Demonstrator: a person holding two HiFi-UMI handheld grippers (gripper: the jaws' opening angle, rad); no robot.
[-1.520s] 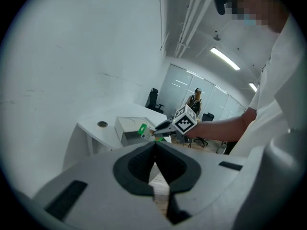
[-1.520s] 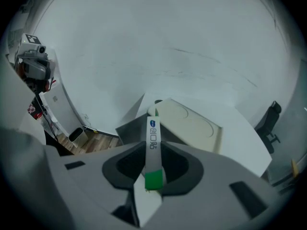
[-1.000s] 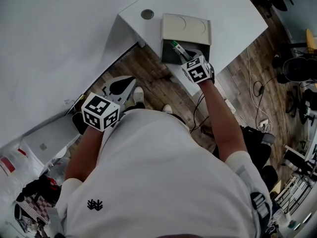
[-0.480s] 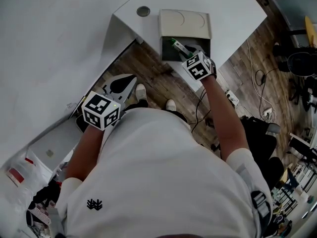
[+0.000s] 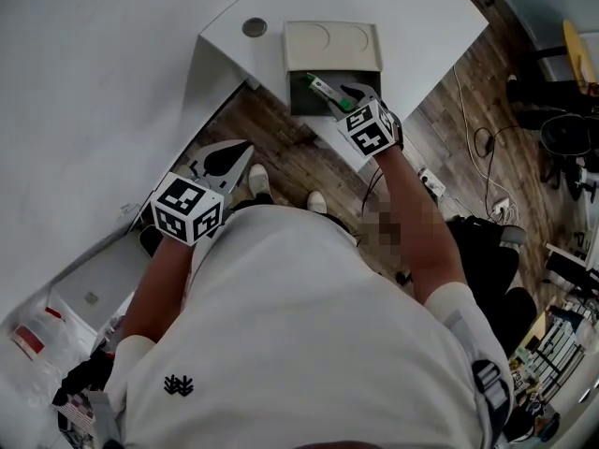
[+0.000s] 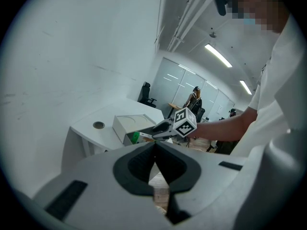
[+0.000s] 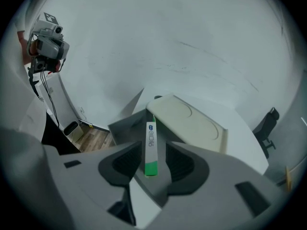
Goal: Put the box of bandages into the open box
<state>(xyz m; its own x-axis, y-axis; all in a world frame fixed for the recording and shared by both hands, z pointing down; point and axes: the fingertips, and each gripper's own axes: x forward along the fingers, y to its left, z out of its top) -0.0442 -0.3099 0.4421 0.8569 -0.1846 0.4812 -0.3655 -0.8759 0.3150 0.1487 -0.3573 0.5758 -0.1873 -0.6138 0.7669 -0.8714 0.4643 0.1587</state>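
Open box: one shallow rectangular box (image 5: pixel 299 101) with smooth dark grey inner walls. Its cream lid (image 5: pixel 332 45) is folded back, and two faint round outlines are pressed into the lid's face. The box sits at the edge of a matte white tabletop (image 5: pixel 421 26).
Bandage box: one slim, flat cardboard carton (image 7: pixel 150 145), white with a green end and a small blue mark. It lies slanted inside the open box, with the white end toward the lid.
Right gripper: grey plastic with black ribbed pads (image 7: pixel 154 152). Its jaws have just been opening and now stand spread over the open box. The carton is between them with a gap on each side.
Left gripper: the same build (image 6: pixel 154 150), with its pads pressed together on nothing. It is well apart from the open box.
Round hole: one grey-rimmed opening (image 5: pixel 254 27) in the tabletop, just beside the open box's lid.
Marker cubes: two, one on each gripper.
Hard to make out: the carton's print is too small to read. The open box's floor is dark, so I cannot tell whether the carton rests on it. In the head view the right gripper covers the carton's green end.
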